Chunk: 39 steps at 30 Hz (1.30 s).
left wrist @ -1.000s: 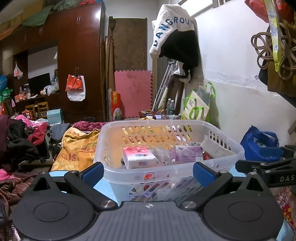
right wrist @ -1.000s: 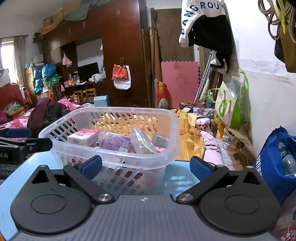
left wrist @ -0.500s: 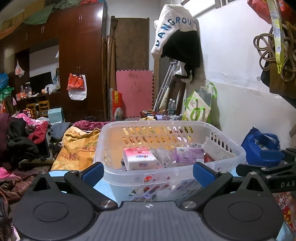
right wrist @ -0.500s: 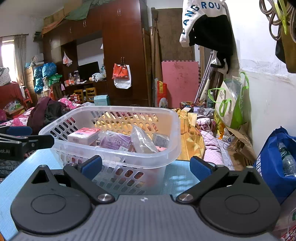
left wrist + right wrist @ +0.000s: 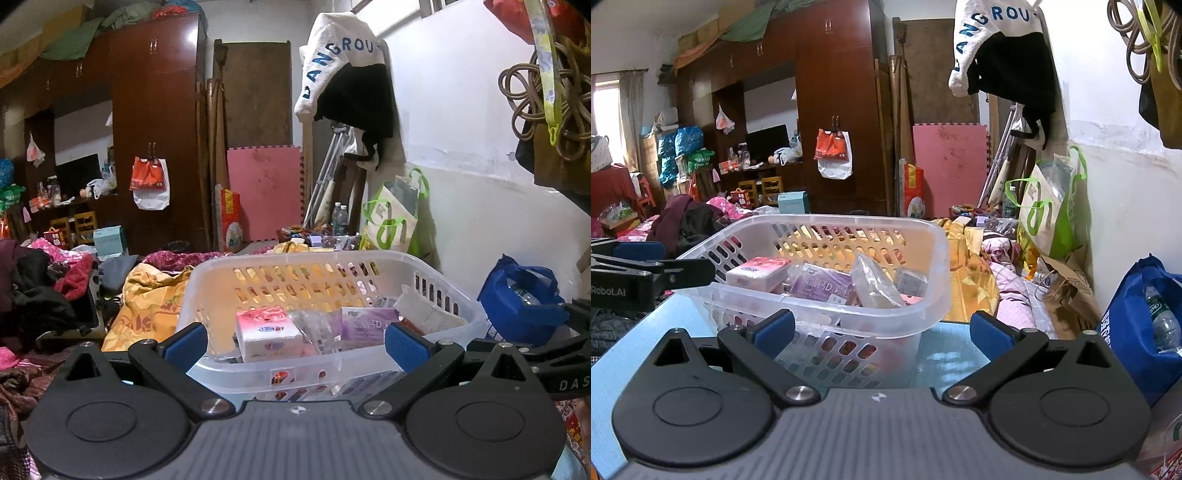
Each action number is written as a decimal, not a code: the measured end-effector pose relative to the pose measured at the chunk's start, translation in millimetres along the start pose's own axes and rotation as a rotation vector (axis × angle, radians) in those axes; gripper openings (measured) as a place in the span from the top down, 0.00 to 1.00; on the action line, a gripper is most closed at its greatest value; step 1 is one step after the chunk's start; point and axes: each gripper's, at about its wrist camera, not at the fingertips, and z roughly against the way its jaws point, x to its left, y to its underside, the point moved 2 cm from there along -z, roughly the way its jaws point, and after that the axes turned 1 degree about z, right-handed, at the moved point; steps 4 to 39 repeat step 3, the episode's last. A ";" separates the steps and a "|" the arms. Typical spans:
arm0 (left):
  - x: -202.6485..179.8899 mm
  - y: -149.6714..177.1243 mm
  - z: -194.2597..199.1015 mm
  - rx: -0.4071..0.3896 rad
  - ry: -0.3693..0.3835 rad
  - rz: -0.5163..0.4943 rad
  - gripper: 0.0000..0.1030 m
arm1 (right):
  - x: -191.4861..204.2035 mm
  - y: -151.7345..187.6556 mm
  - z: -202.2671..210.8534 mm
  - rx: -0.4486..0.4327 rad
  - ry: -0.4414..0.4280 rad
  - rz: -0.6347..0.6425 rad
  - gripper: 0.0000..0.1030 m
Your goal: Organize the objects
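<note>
Both claws sit with their blue-padded fingers spread wide and nothing between them: the left claw (image 5: 293, 341) faces the long side of the basket (image 5: 332, 373), and the right claw (image 5: 882, 328) faces one corner of it from the other side. Hardly anything has changed over the last second; the views have only crept a touch, and the items inside lie just as they did. The basket stands on the pale blue counter (image 5: 945, 354), and in it are a pink tissue pack (image 5: 266, 334), a purple packet (image 5: 369, 323), a clear plastic bag (image 5: 873, 282) and a few smaller things too jumbled to name. Each claw shows at the edge of the other's view, low beside the basket and apart from it. With everything in sight already inside and no loose item on the counter, this looks like the close of the job, or a pause before any next reach.
</note>
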 end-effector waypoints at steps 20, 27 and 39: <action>0.5 0.7 -1.5 0.001 -0.001 0.003 0.00 | 0.6 -0.3 -0.2 -0.001 0.000 0.004 0.00; 0.5 0.7 -1.5 0.001 -0.001 0.003 0.00 | 0.6 -0.3 -0.2 -0.001 0.000 0.004 0.00; 0.5 0.7 -1.5 0.001 -0.001 0.003 0.00 | 0.6 -0.3 -0.2 -0.001 0.000 0.004 0.00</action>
